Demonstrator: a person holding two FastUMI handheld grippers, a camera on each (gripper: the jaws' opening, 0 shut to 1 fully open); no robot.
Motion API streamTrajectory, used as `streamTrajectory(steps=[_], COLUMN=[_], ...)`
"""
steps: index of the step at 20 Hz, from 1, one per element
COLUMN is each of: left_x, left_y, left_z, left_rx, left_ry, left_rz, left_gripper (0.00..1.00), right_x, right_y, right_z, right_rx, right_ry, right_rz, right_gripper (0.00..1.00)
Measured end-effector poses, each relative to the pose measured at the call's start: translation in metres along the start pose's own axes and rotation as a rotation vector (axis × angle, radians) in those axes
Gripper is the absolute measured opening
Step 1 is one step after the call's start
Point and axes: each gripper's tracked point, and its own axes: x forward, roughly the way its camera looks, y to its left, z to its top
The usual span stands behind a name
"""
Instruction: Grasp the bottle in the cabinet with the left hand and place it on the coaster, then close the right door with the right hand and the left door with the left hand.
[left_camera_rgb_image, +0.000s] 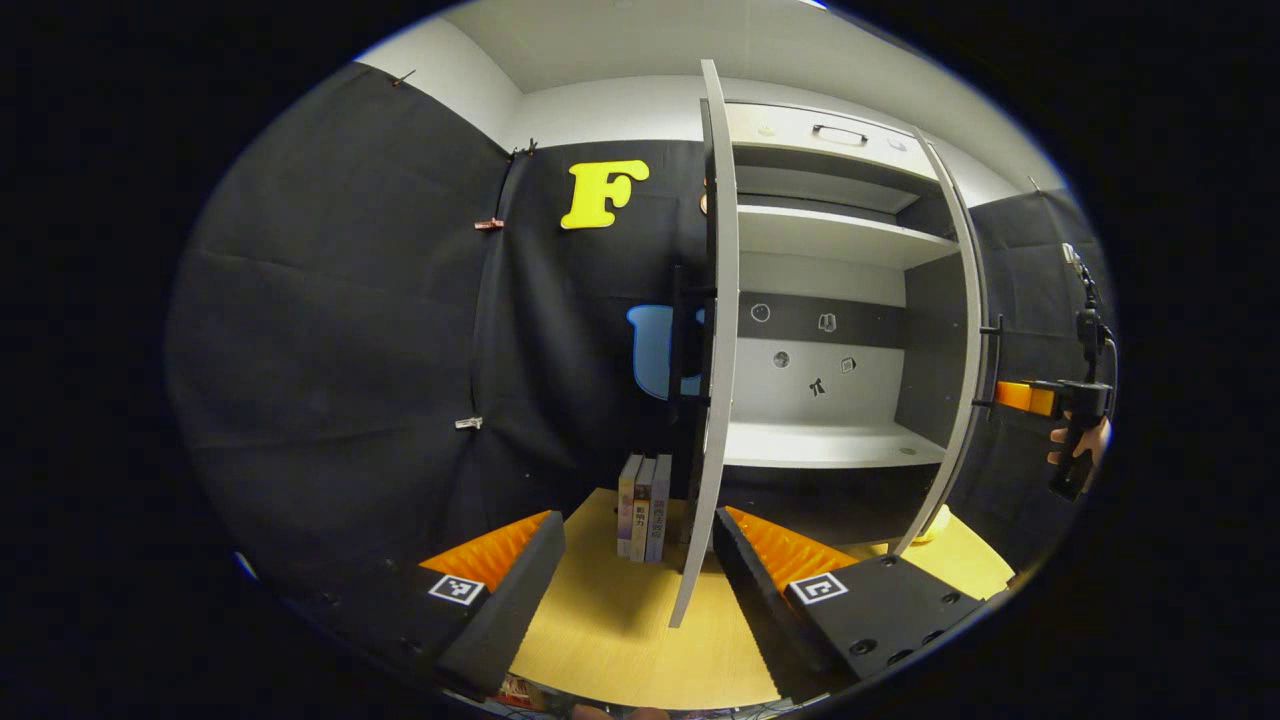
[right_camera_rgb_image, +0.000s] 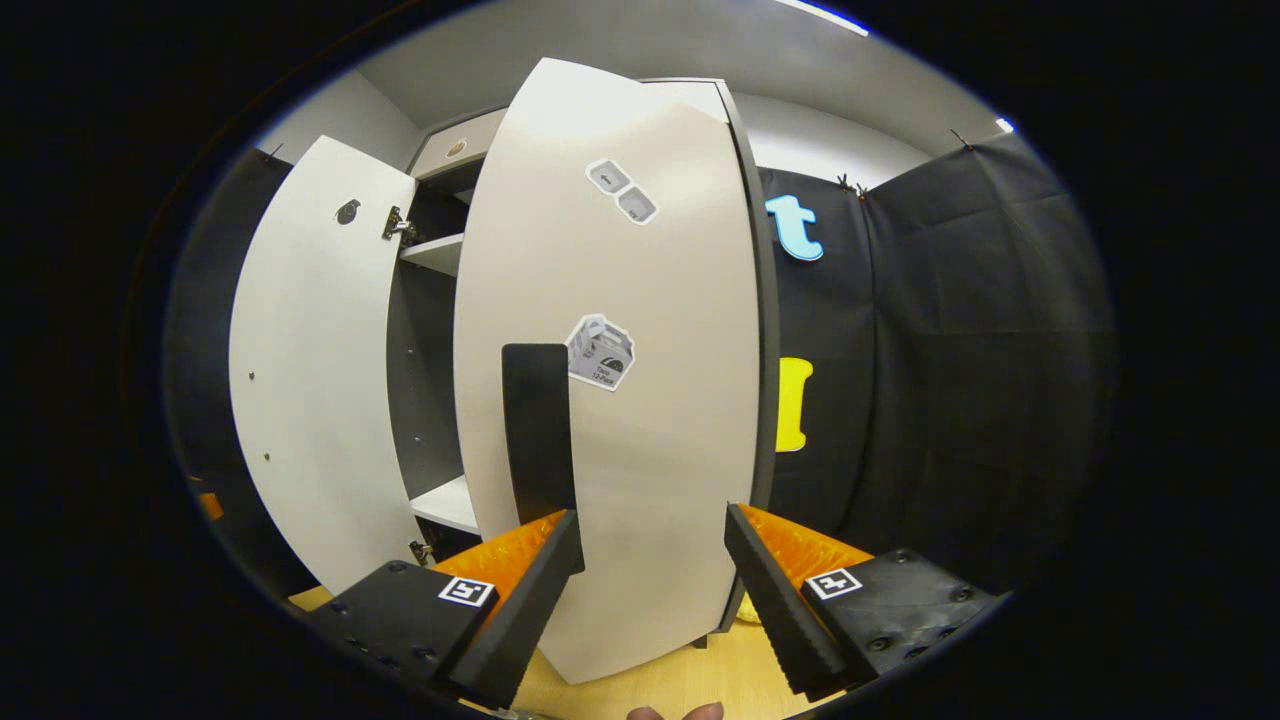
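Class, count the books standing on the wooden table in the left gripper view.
3 books, upright side by side, just left of the open left door's edge; that door may hide more.

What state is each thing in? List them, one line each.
Left door: wide open, seen edge-on.
Right door: partly open, swung toward the cabinet.
Cabinet: open, middle shelf bare.
Books: upright on the table beside the left door.
Left tongs: open, holding nothing.
Right tongs: open, facing the right door's outer face beside its black handle.
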Motion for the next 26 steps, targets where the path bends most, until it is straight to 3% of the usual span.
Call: streamTrajectory(steps=[10,15,26], left_x=[0.005,0.015,0.076], left_y=[0.021,0.021,0.034], left_z=[0.010,0.017,0.061], left_rx=[0.017,0.001,0.065], left_ry=[-0.019,-0.023,-0.092], left_rz=[0.032,0.010,-0.035], left_gripper=[0.95,0.95,0.92], right_x=[0.037,0.041,-0.022], right_y=[0.026,0.029,0.007], right_z=[-0.001,-0.001,0.026], right_rx=[-0.018,-0.021,-0.069], right_ry=[-0.005,0.004,-0.035], right_rz=[0.010,0.003,-0.050], right_gripper=[0.94,0.94,0.97])
